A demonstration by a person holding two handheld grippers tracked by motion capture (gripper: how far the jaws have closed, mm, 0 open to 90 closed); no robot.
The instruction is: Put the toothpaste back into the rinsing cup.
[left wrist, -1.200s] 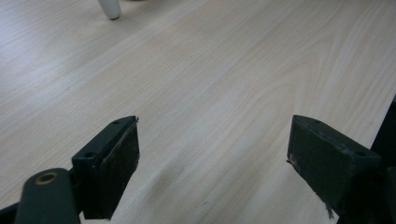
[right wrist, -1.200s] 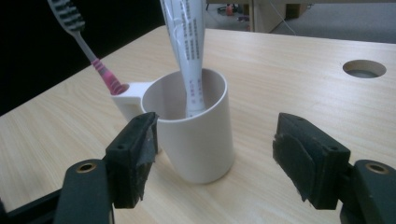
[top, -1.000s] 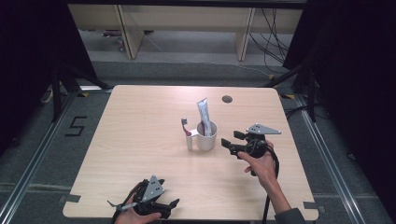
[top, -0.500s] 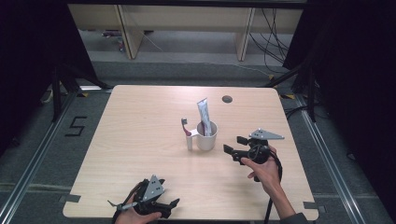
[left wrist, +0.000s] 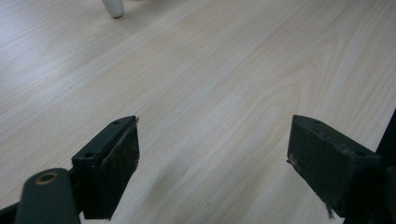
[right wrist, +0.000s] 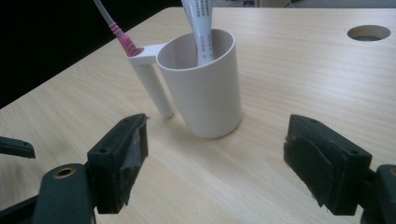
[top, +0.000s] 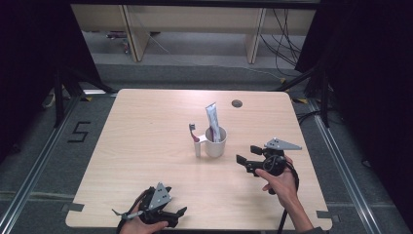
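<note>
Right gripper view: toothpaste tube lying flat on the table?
No. The toothpaste tube stands upright inside the white cup, beside the toothbrush in the handle slot.

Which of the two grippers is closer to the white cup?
The right gripper: it sits just right of the cup, jaws open toward it. The left gripper is back at the table's near edge, much farther off.

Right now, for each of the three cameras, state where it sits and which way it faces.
High view: above the near edge, facing forward and down on the table; both forearms, left gripper, right gripper.
Left gripper view: rides the left gripper, low over bare wood; open jaws show.
Right gripper view: rides the right gripper, facing the cup; open jaws show.
Shared: cup with toothpaste tube and toothbrush, high and right views.
</note>
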